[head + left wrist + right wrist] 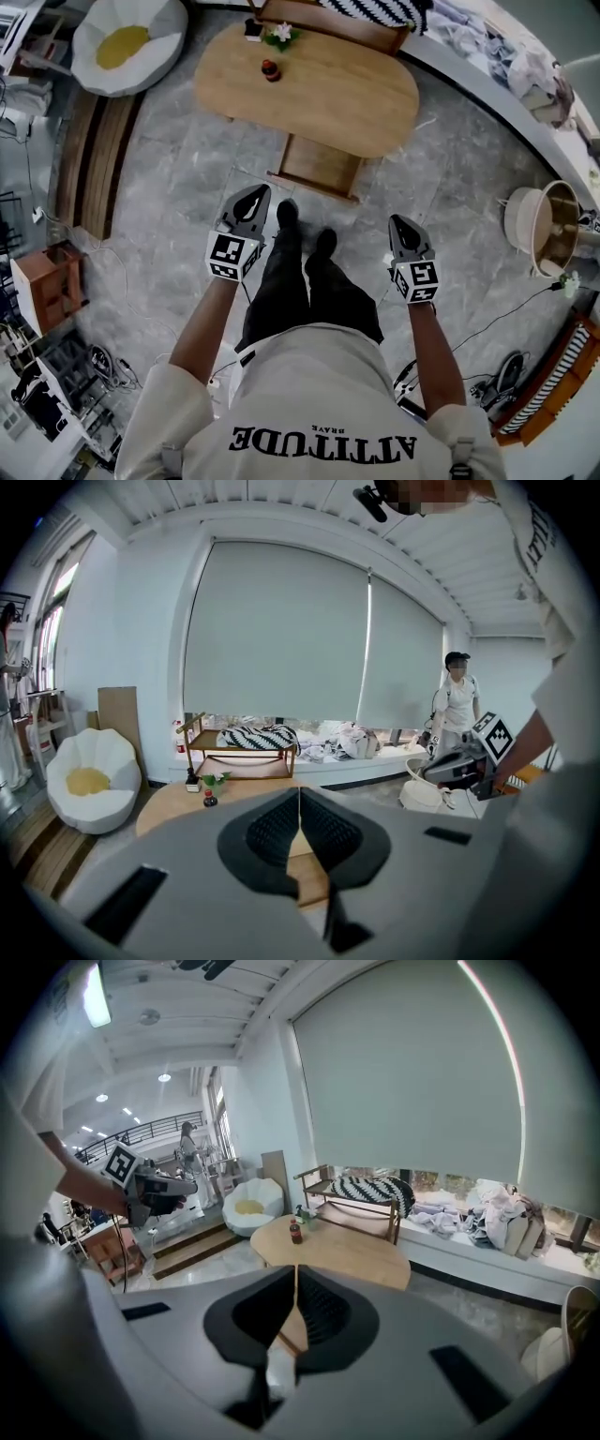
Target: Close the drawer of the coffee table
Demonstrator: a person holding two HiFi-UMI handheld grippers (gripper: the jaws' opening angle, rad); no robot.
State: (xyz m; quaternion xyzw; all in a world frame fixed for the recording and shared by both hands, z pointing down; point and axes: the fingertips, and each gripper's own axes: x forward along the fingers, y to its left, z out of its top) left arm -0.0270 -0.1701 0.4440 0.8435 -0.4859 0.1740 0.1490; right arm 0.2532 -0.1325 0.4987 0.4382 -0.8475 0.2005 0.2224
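- Lighting: bright, even daylight through drawn blinds (281, 639); ceiling lamp (97, 993) lit, glaring.
- Shadows: faint and soft on the floor (187, 178).
- Distortion: heavy fisheye curvature; black vignetted corners.
- Focus: left tool (300, 803) and right tool (296, 1279) slightly soft close up.

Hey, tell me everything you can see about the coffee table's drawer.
The drawer is light brown wood, like the table. It is a shallow open box with a flat bottom and low sides. It stands pulled out from under the table's near edge, toward the person. Its inside looks empty. It sits level above the grey floor. Only the table touches it: the left tool and right tool are short of it, both shut and empty.
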